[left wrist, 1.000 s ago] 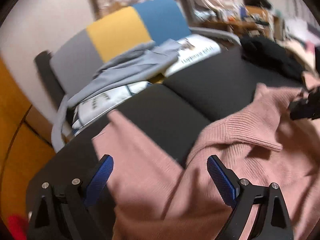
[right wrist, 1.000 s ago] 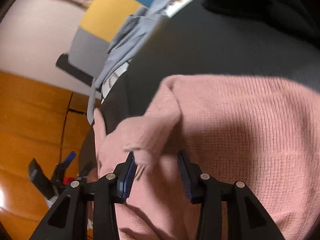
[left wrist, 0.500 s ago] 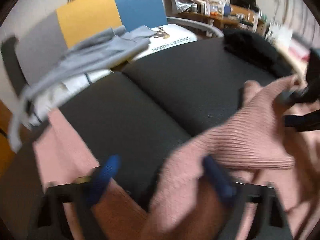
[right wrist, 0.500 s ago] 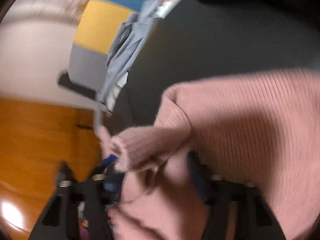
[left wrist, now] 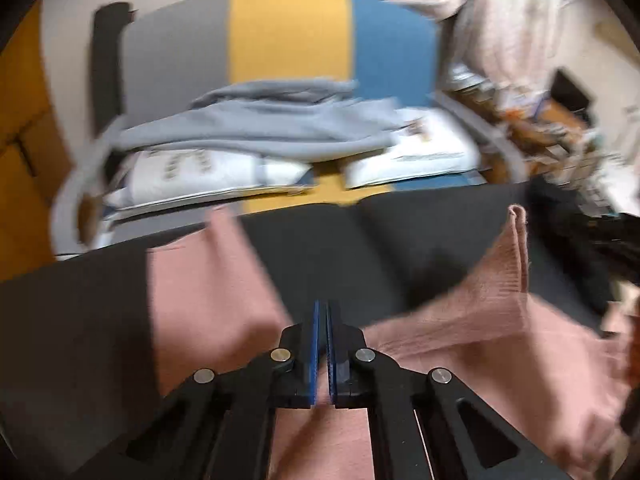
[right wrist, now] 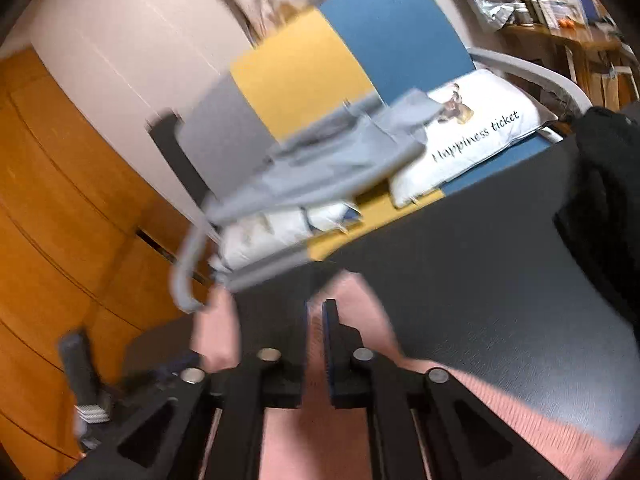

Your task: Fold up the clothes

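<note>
A pink knit sweater lies bunched on a black padded surface. In the left wrist view my left gripper has its blue pads pressed together. Pink cloth spreads from it on both sides and shows under its arms. A sleeve of the sweater runs off to the left. In the right wrist view my right gripper has its jaws closing on a fold of the pink sweater, which fills the narrow gap between the pads. The picture is blurred by motion.
Behind the surface stands a chair with a grey, yellow and blue back. On it lie a grey garment and white printed cushions. A black garment sits at the right, orange wooden panels at the left.
My left gripper went from wide open to shut on the pink cloth. My right gripper narrowed onto a fold of the sweater and rose. Both views swung toward the chair.
</note>
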`<state>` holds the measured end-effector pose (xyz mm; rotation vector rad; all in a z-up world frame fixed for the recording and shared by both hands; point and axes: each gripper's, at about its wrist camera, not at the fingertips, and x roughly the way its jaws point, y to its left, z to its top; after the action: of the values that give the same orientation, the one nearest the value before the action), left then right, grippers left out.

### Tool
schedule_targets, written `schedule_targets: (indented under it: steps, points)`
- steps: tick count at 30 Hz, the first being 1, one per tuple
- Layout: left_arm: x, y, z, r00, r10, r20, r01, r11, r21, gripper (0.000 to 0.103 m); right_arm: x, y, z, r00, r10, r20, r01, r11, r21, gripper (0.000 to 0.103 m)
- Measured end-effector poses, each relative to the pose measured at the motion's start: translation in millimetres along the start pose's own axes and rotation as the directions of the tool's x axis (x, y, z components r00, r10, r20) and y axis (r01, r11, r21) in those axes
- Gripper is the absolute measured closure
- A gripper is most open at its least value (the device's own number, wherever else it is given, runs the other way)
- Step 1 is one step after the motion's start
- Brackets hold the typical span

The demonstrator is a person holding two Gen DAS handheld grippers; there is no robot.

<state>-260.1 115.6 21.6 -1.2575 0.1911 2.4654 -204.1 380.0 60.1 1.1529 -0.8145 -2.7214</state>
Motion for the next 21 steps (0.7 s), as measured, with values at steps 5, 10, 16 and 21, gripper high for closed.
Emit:
schedule_targets:
  steps: [5,10,16,21]
  points:
    - [-12.4,43.3,-41.2,0.999,-0.030,-0.036,0.026,0.993,-0.113,0.089,-0.9,11.4,-43.6,0.988,-0.076,-0.134,0.061,0.992,-0.112,0.076]
    - [-37.3,56.7,-105.2,0.998,0.011,-0.061,-0.017,0.996,-0.089,0.035,-10.3,22.3,-112.3,0.952,-0.080,-0.296,0.012,0.974,-0.227,0.073]
    - [-53.7,42.2,-146.6,0.986,0.168,0.009,-0.167,0.984,-0.062,0.024,-21.1,24.2,-149.1,0.942,-0.244,-0.228,0.151,0.920,-0.361,0.073]
    - [-42.5,46.1,-141.7,0.989,0.145,-0.028,-0.148,0.971,-0.189,0.026,-22.0,33.6,-155.7,0.928,-0.317,-0.198,0.204,0.874,-0.440,0.072]
